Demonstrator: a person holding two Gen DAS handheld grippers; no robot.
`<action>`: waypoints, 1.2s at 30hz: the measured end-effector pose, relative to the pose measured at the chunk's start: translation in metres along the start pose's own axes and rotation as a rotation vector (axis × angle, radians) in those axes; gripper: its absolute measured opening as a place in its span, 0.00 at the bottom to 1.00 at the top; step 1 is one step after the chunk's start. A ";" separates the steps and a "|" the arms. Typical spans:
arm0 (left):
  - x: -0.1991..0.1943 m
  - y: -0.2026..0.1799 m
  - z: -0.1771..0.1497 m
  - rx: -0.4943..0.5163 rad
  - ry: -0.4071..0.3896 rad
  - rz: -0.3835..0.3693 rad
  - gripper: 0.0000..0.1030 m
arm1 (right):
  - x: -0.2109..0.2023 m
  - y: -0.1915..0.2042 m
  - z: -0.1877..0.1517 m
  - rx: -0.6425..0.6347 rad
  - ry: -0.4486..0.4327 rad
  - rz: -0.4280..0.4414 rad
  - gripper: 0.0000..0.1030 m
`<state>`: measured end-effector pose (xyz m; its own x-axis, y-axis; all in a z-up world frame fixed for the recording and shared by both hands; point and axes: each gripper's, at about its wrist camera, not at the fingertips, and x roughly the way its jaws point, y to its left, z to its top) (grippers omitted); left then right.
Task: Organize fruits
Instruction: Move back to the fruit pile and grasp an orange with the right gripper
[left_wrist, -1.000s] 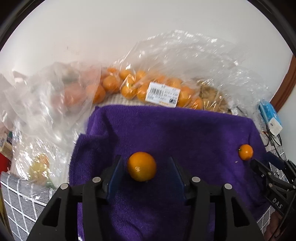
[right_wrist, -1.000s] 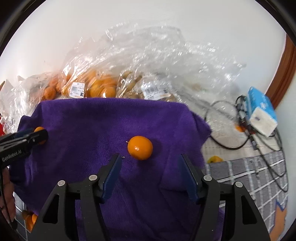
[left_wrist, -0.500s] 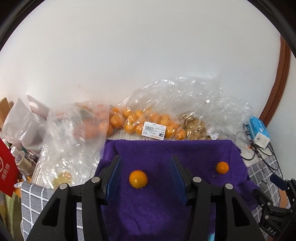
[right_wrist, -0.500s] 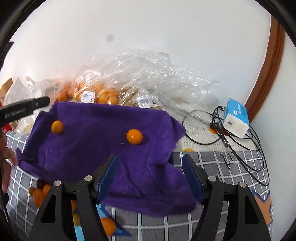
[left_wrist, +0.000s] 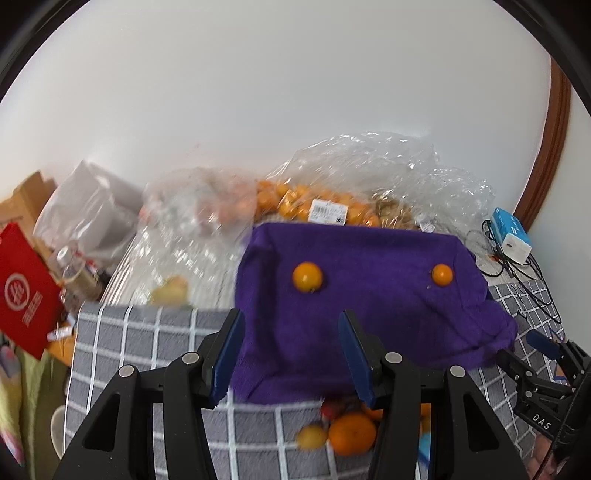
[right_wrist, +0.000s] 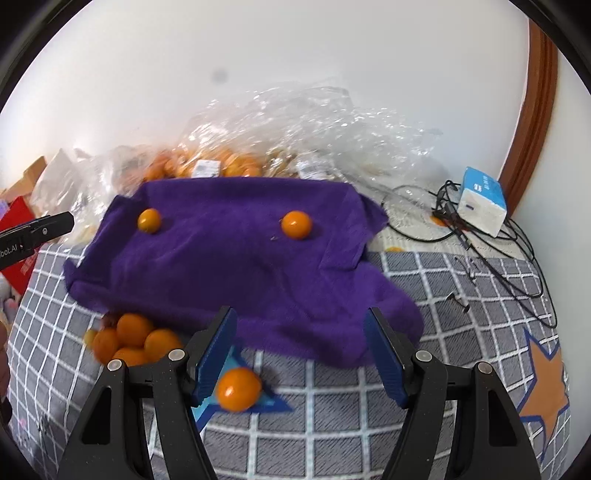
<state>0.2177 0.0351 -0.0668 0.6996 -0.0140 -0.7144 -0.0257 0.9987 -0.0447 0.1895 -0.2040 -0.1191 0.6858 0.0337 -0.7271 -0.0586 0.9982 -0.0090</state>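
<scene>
Jaws apart and empty on the left gripper (left_wrist: 290, 347), nothing between its blue pads; same story on the right gripper (right_wrist: 301, 349), whose jaws have just been opening. Both point steeply down over the grey checked cloth (right_wrist: 461, 295). Two small round oranges (right_wrist: 296, 224) sit well apart on the rumpled purple towel (right_wrist: 236, 266); a loose orange pile (right_wrist: 135, 338) waits just below its near edge. Best move, I'd say: straddle one fruit squarely, then close gently so it doesn't roll.
</scene>
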 end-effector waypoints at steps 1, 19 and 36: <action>-0.002 0.002 -0.003 -0.007 0.001 0.004 0.53 | -0.002 0.002 -0.003 -0.007 0.000 0.007 0.68; -0.005 0.055 -0.081 -0.130 0.066 0.020 0.54 | 0.034 0.025 -0.059 -0.065 0.081 0.099 0.40; 0.027 0.019 -0.103 -0.100 0.106 -0.078 0.50 | 0.030 -0.018 -0.066 -0.004 0.049 0.054 0.33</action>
<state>0.1623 0.0491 -0.1586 0.6235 -0.1021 -0.7752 -0.0484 0.9845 -0.1686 0.1629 -0.2244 -0.1863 0.6449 0.0846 -0.7596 -0.0971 0.9949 0.0283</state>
